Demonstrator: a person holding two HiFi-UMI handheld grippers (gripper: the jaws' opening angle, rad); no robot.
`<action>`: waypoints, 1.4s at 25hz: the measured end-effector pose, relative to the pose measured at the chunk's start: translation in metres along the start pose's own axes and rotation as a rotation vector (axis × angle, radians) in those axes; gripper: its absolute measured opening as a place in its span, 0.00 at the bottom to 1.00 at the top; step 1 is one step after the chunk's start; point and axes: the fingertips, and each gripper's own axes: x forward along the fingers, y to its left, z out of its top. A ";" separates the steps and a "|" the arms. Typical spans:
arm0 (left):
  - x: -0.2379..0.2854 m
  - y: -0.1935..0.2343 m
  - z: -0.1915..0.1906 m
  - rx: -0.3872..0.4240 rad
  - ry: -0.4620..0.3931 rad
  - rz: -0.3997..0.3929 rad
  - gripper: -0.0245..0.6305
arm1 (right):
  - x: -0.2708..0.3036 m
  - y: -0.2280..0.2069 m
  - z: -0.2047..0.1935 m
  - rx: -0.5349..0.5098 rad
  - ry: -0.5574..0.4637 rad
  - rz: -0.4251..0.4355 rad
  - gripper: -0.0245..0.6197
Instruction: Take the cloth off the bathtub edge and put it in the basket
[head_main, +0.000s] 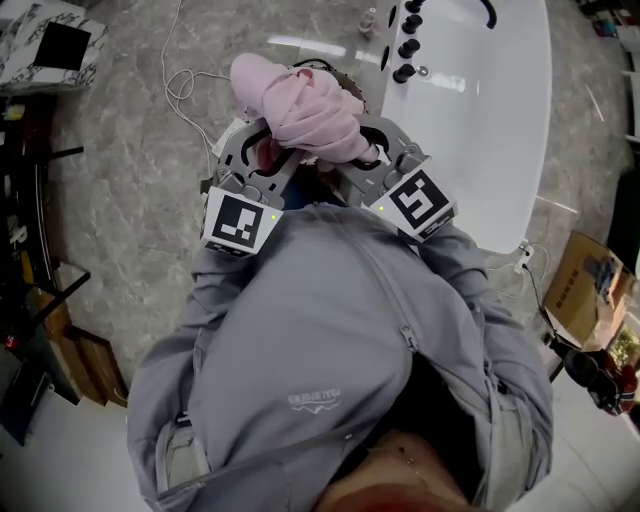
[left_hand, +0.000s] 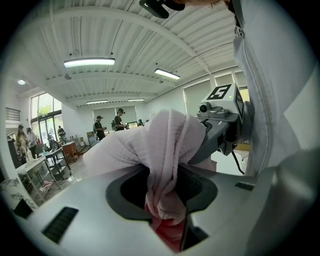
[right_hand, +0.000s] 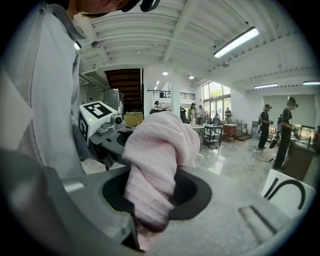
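Note:
A pink cloth (head_main: 300, 110) is bunched into a bundle and held up between both grippers in front of the person's chest. My left gripper (head_main: 262, 152) is shut on its left end, and my right gripper (head_main: 368, 152) is shut on its right end. In the left gripper view the cloth (left_hand: 167, 155) rises out of the jaws of the left gripper (left_hand: 167, 222), with the right gripper's marker cube (left_hand: 222, 97) just beyond. The right gripper view shows the cloth (right_hand: 155, 155) pinched in the right gripper (right_hand: 145, 225). Both grippers point upward. A basket cannot be made out for certain.
The white bathtub (head_main: 490, 130) lies to the right, with black tap knobs (head_main: 408, 45) on its near rim. A white cable (head_main: 185, 85) loops over the grey marble floor. A cardboard box (head_main: 590, 290) stands at right, dark furniture (head_main: 40, 290) at left. People stand far off.

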 end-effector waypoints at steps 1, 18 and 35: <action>0.002 0.002 0.001 0.004 -0.001 -0.016 0.24 | 0.001 -0.003 0.000 0.008 0.000 -0.008 0.22; 0.069 0.024 -0.063 -0.021 0.097 -0.159 0.25 | 0.039 -0.055 -0.062 0.110 0.064 -0.061 0.22; 0.142 0.022 -0.212 -0.122 0.269 -0.232 0.25 | 0.110 -0.089 -0.204 0.179 0.280 -0.022 0.22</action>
